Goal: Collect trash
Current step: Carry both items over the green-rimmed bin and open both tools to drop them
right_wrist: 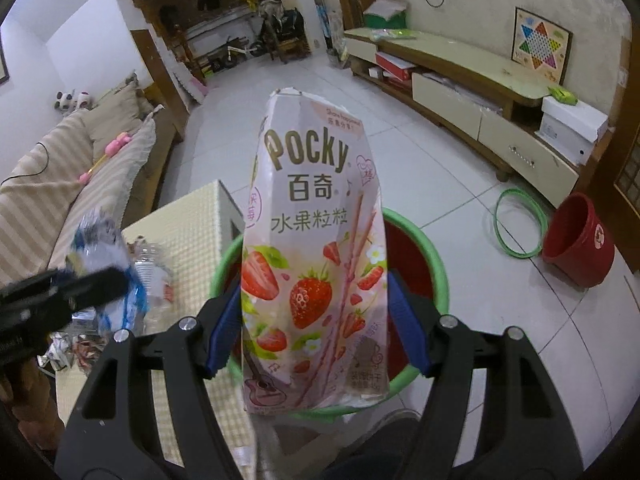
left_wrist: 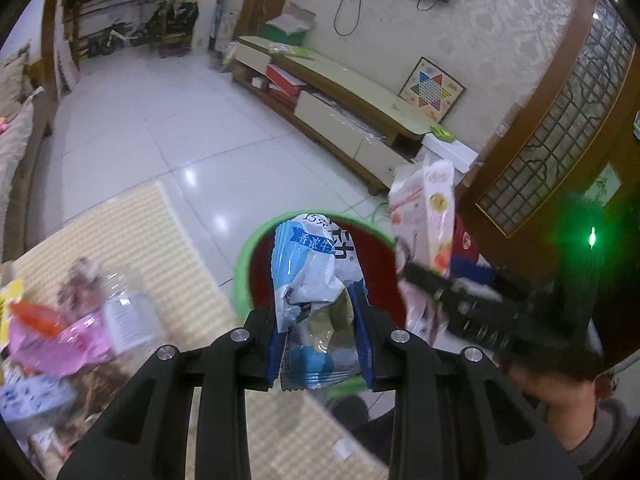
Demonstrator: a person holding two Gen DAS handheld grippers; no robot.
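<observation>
Left gripper [left_wrist: 320, 320] pinching crumpled blue-white wrapper [left_wrist: 312, 264], long axis pointing away over green-rimmed bin [left_wrist: 256, 240], right gripper [right_wrist: 316, 316] clamping Pocky box [right_wrist: 312, 248] upright lengthwise.

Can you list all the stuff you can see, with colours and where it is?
Pocky box: one, pink, in the right gripper.
snack wrapper: one, blue and white, in the left gripper.
bin: one, red with green rim, on the floor below both.
red bucket: one, on its side by the TV cabinet.
green hoop: one, on the floor.
plastic bottle: one, clear, on the table.
star board: one, multicoloured, against the wall.
left gripper: black, blue pads.
right gripper: black, blue pads.
</observation>
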